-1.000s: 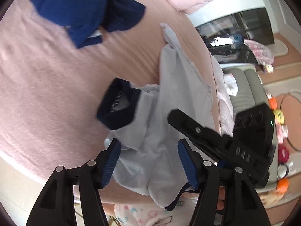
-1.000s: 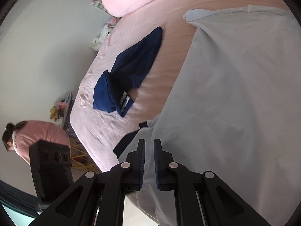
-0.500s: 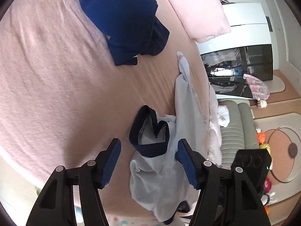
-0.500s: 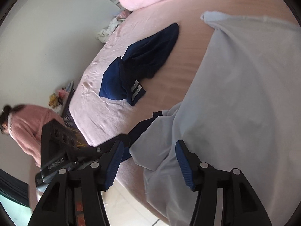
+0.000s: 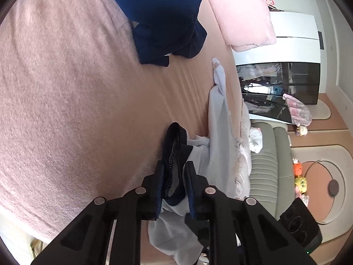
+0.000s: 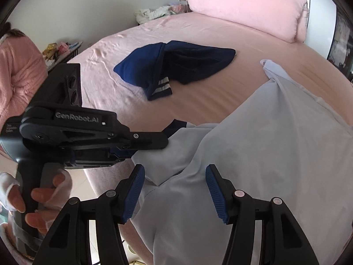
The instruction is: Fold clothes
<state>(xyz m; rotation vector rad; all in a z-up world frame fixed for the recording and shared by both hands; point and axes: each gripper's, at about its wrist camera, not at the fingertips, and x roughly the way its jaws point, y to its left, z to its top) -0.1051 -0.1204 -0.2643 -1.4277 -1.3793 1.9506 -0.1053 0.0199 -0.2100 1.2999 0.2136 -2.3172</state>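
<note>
In the left wrist view, the left gripper (image 5: 175, 176) is closing its jaws on the navy collar (image 5: 174, 145) of the pale grey shirt (image 5: 217, 132), which lies at the near right edge of the pink bed (image 5: 66, 99), with a navy garment (image 5: 163, 15) farther away. In the right wrist view, the right gripper (image 6: 175, 191) hovers with jaws apart over the shirt (image 6: 275, 154), holding nothing, and the left gripper (image 6: 154, 142) pinches the shirt's near left corner; the navy garment (image 6: 176, 66) lies far behind.

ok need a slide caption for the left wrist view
Left gripper closing on the navy collar of a pale grey shirt on a pink bed, navy garment beyond.
</note>
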